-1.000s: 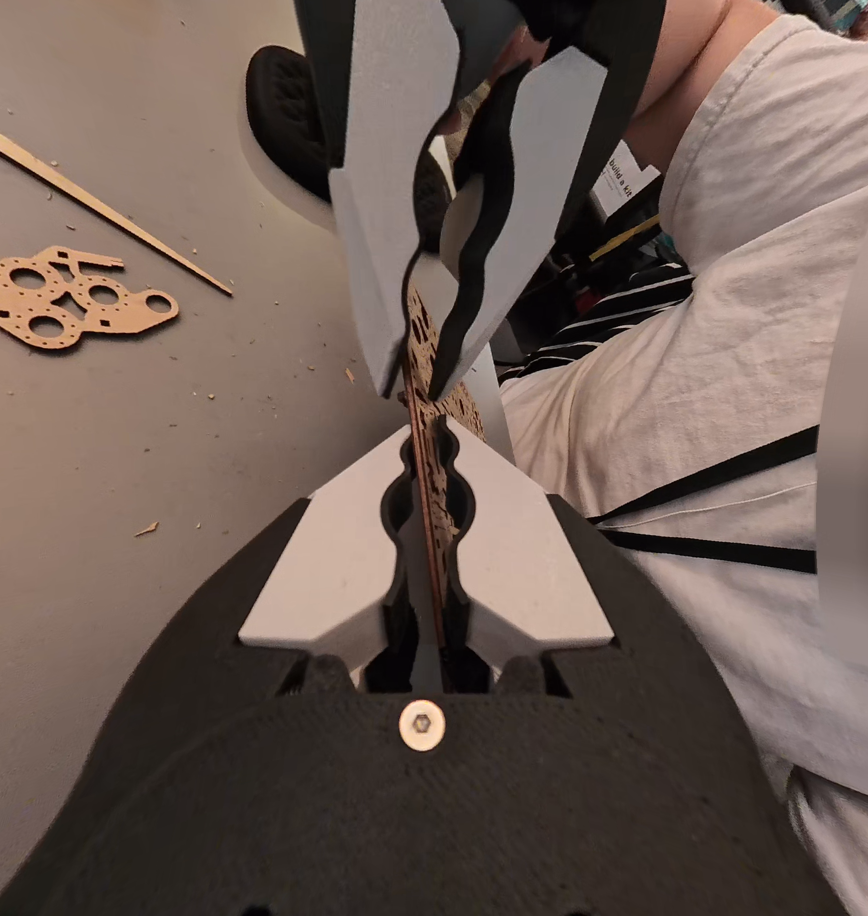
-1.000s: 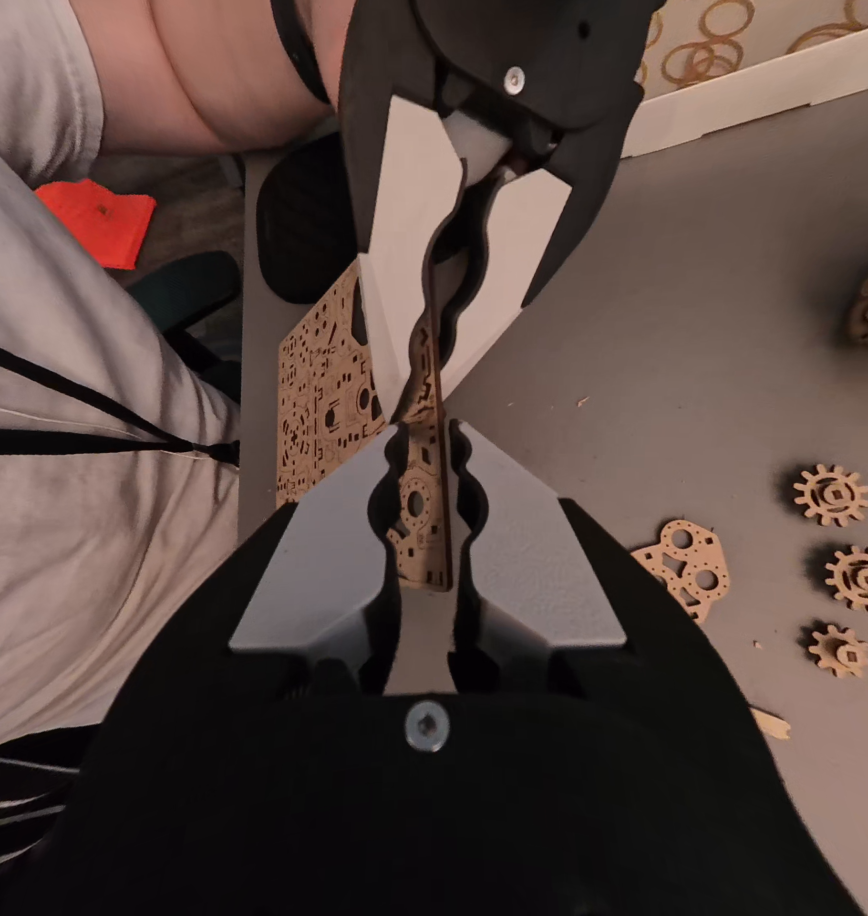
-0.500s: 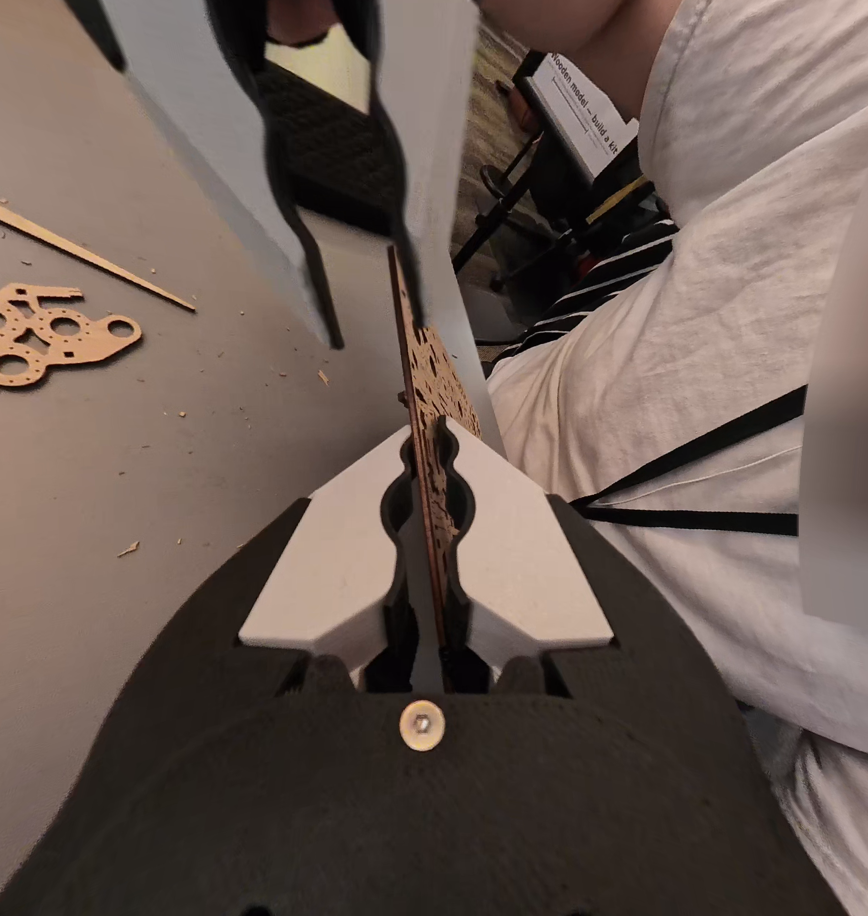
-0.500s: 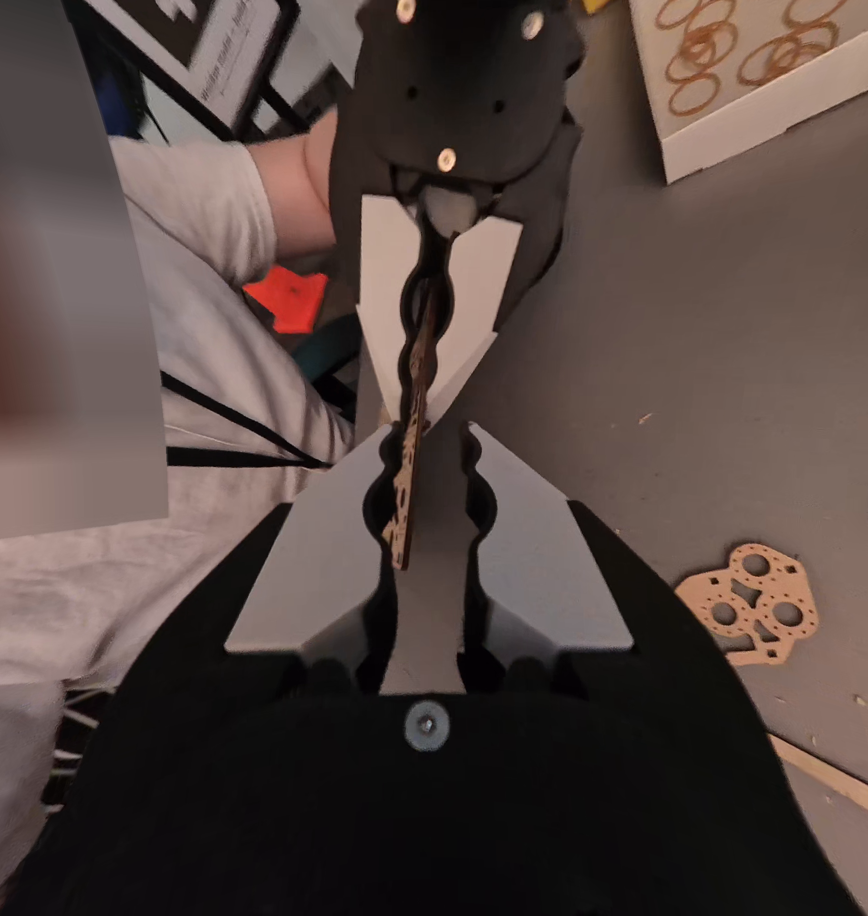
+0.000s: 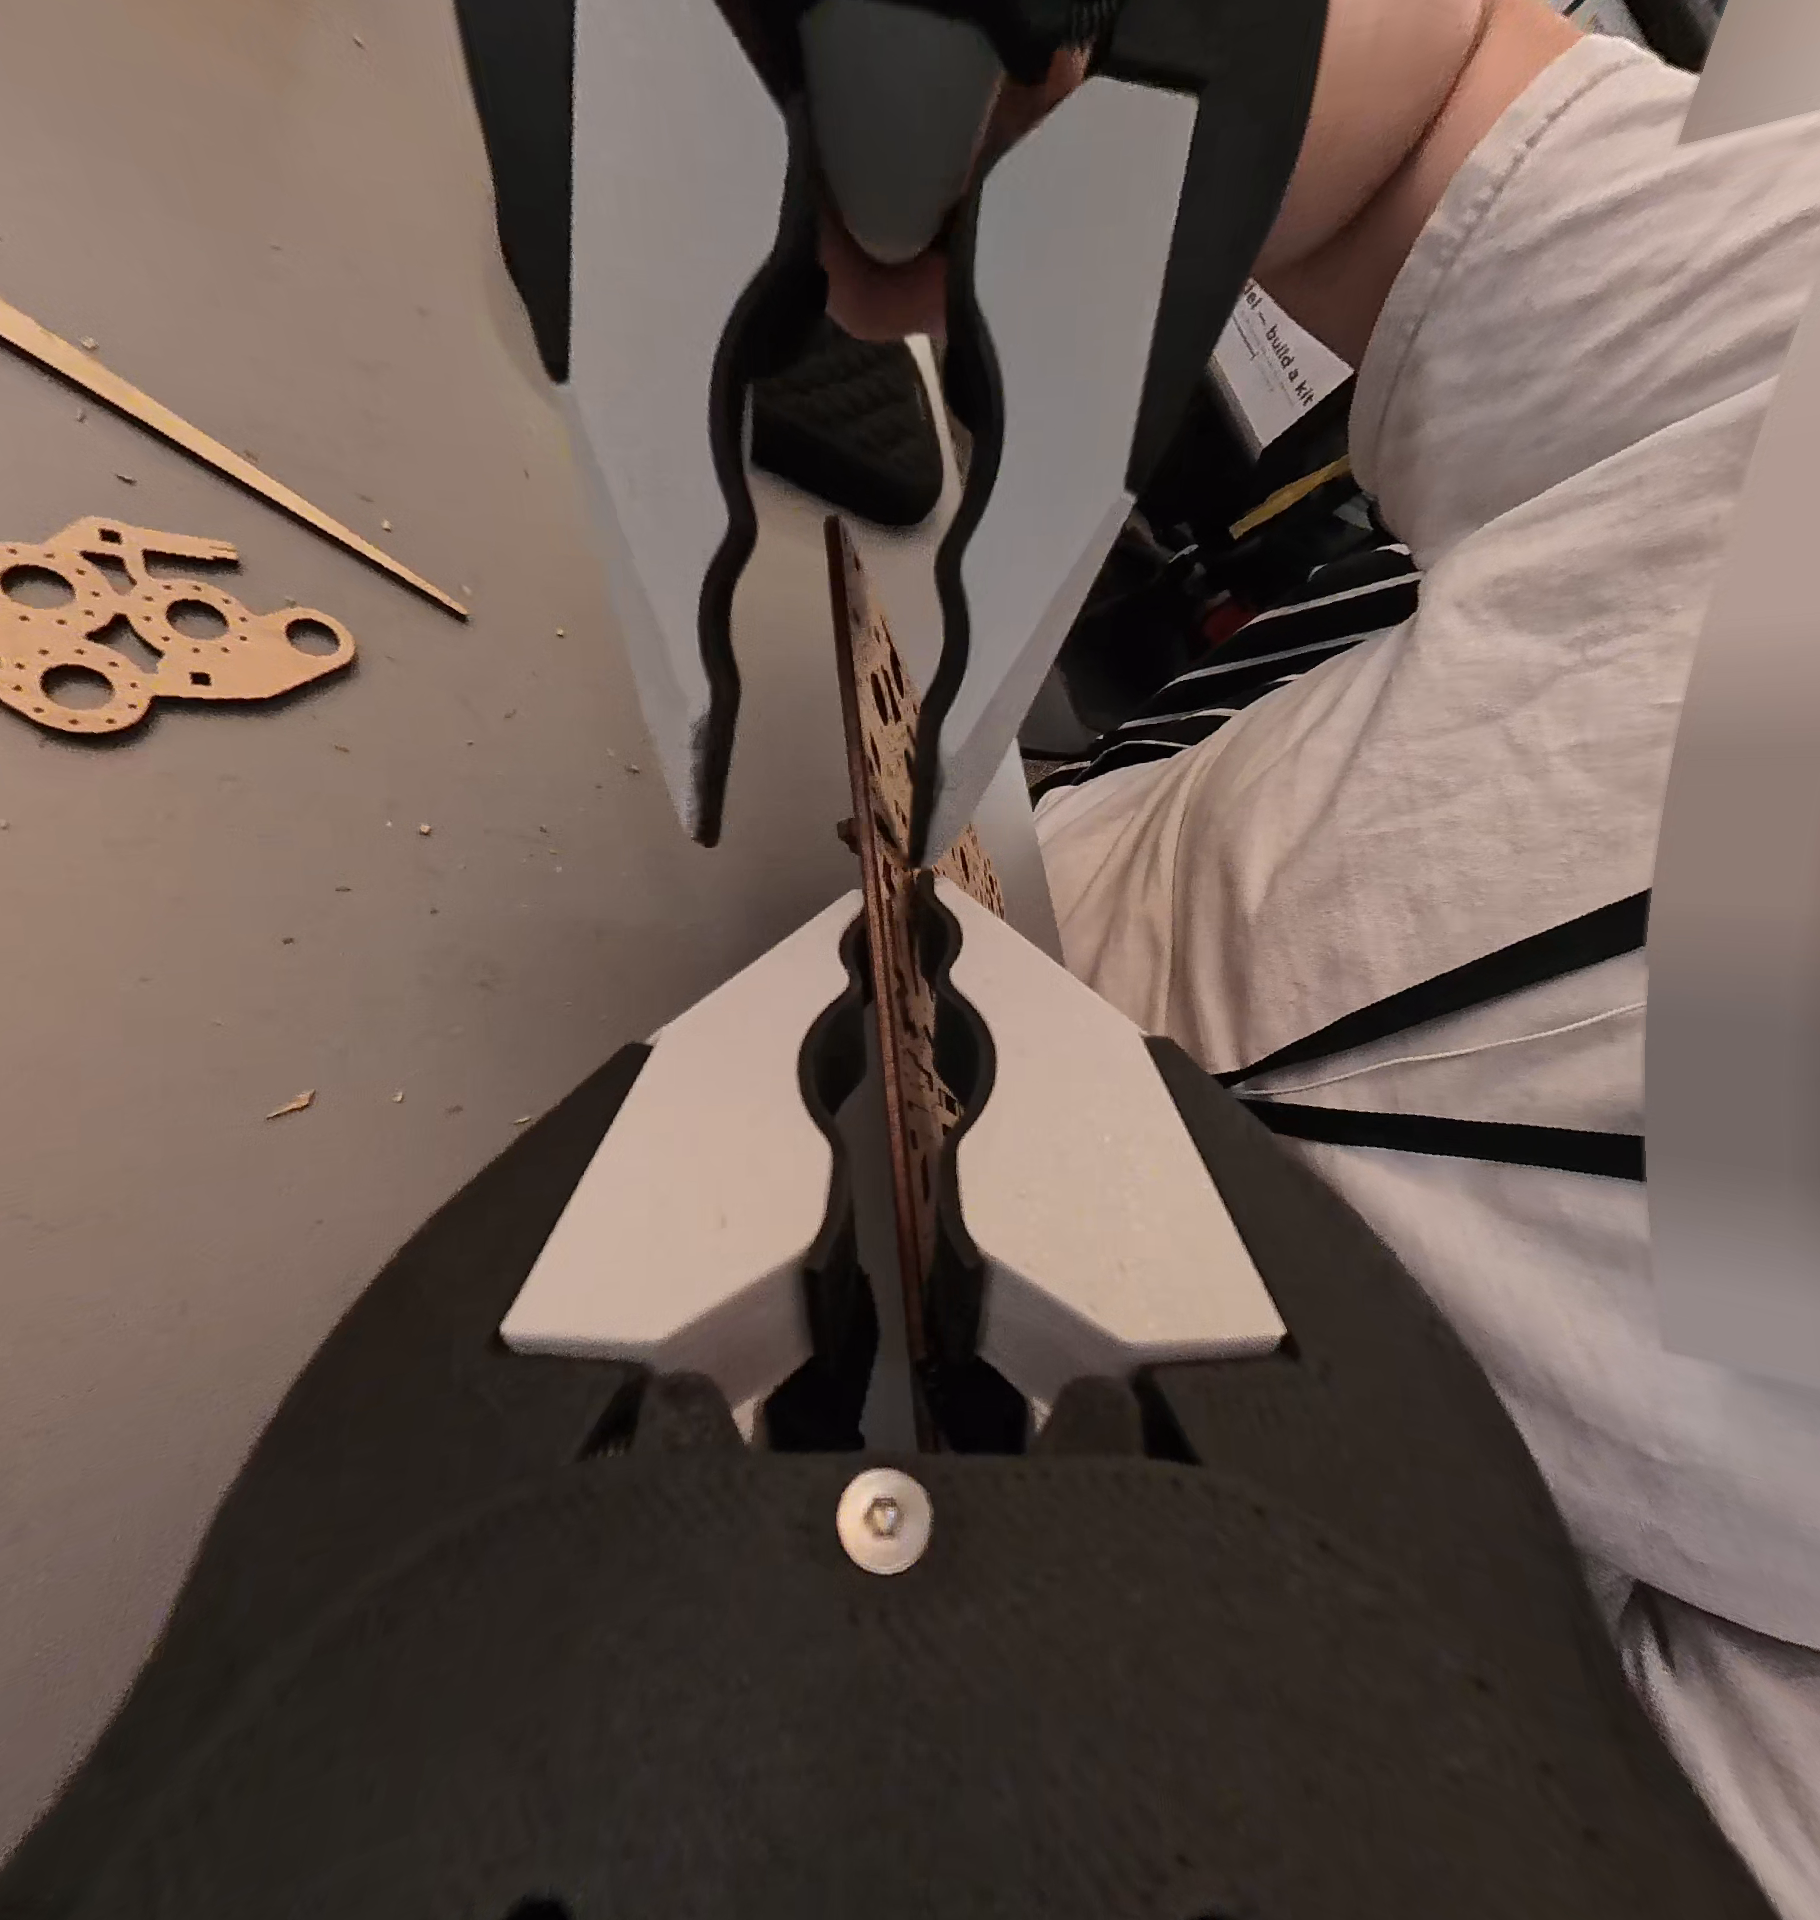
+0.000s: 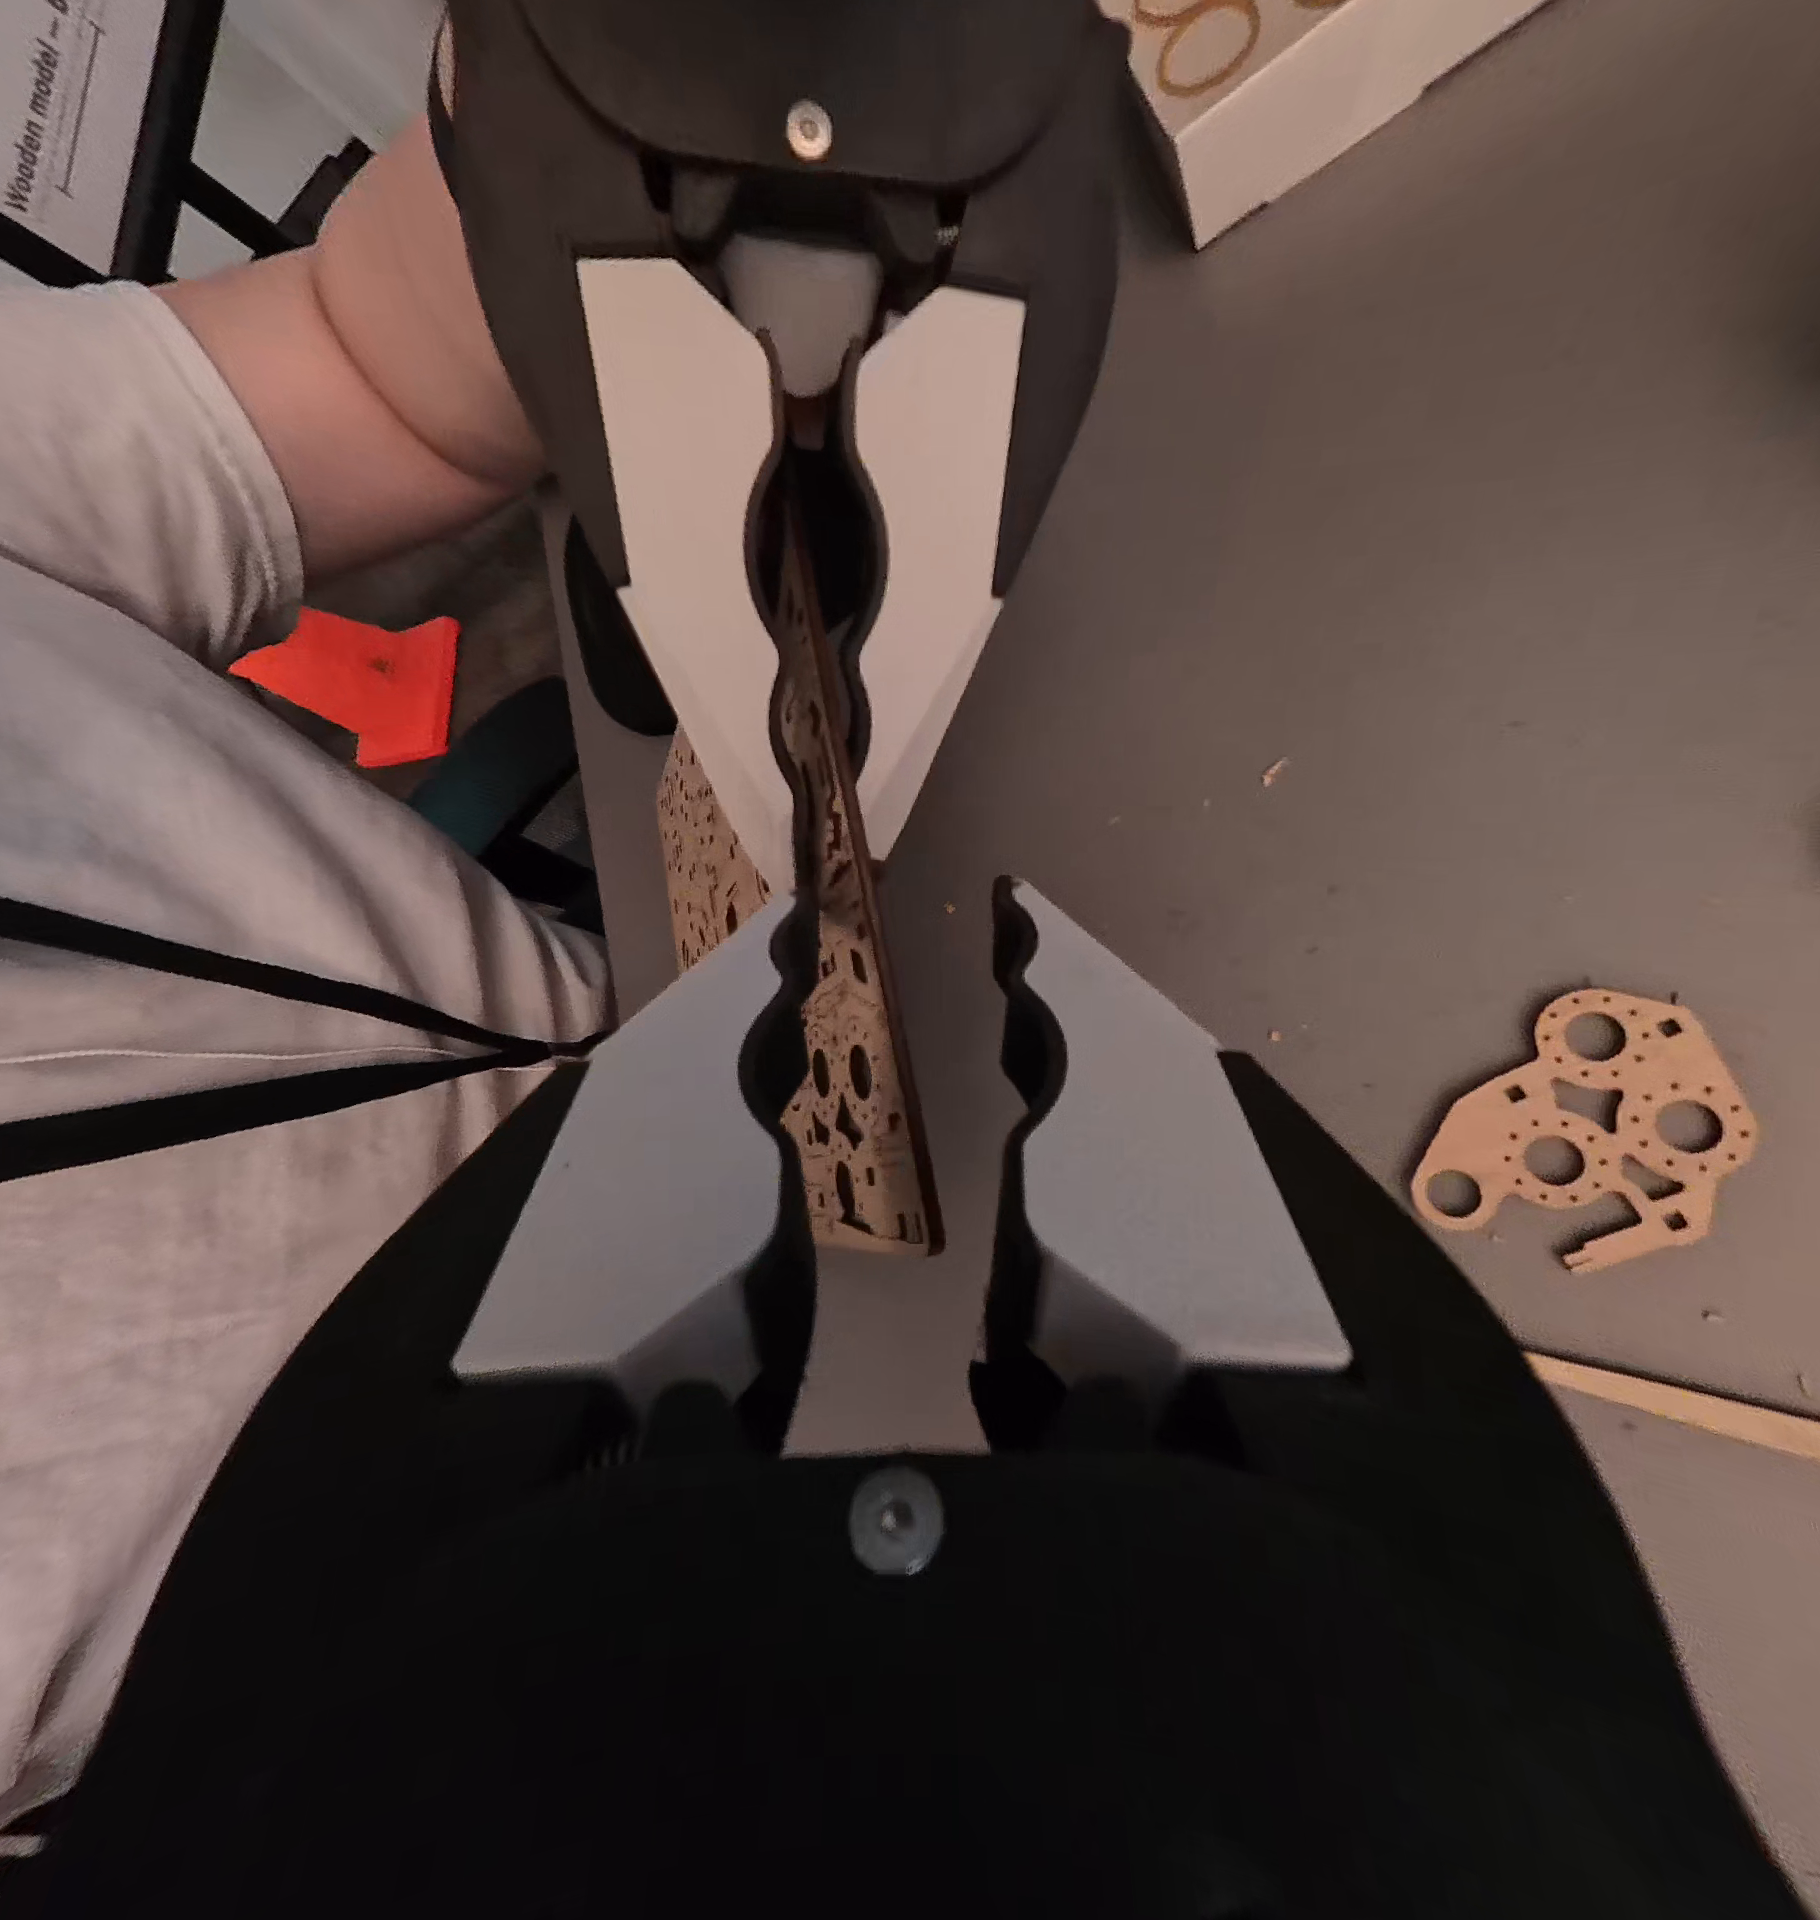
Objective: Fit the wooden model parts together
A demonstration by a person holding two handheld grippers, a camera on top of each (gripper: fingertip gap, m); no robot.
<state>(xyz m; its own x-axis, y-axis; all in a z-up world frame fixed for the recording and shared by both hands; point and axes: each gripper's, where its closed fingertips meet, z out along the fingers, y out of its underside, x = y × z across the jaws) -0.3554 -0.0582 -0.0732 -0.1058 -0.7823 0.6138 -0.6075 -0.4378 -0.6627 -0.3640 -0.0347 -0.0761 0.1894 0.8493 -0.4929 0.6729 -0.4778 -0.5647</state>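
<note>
My left gripper point(image 5: 890, 894) is shut on a thin laser-cut wooden sheet point(image 5: 873, 717) and holds it edge-on above the grey table point(image 5: 262, 935). My right gripper point(image 5: 812, 836) faces it from the far side with its jaws open around the sheet's far end. In the right wrist view the sheet point(image 6: 864, 1122) lies between my right gripper's point(image 6: 901, 894) open fingers, nearer the left finger point(image 6: 677, 1143). My left gripper point(image 6: 833, 852) reaches in from the top, clamped on the sheet. A second sheet shows partly behind it point(image 6: 698, 862).
A flat perforated wooden plate point(image 5: 137, 634) point(image 6: 1592, 1122) lies on the table beside a long wooden sliver point(image 5: 210, 447) point(image 6: 1695, 1403). A white box with ring-shaped parts point(image 6: 1301, 125) stands at the back. A person's white shirt point(image 5: 1405, 727) fills the near side. Left and right tips are no more than a few centimetres apart. My right tips are roughly 12 centimetres from the flat perforated wooden plate point(image 6: 1592, 1122). My left wrist view point(image 5: 133, 635) looks at it from another angle.
My right gripper opened and let go of the sheet, swung off to the side, then came back with open jaws around the sheet's end. My left gripper kept its hold.
</note>
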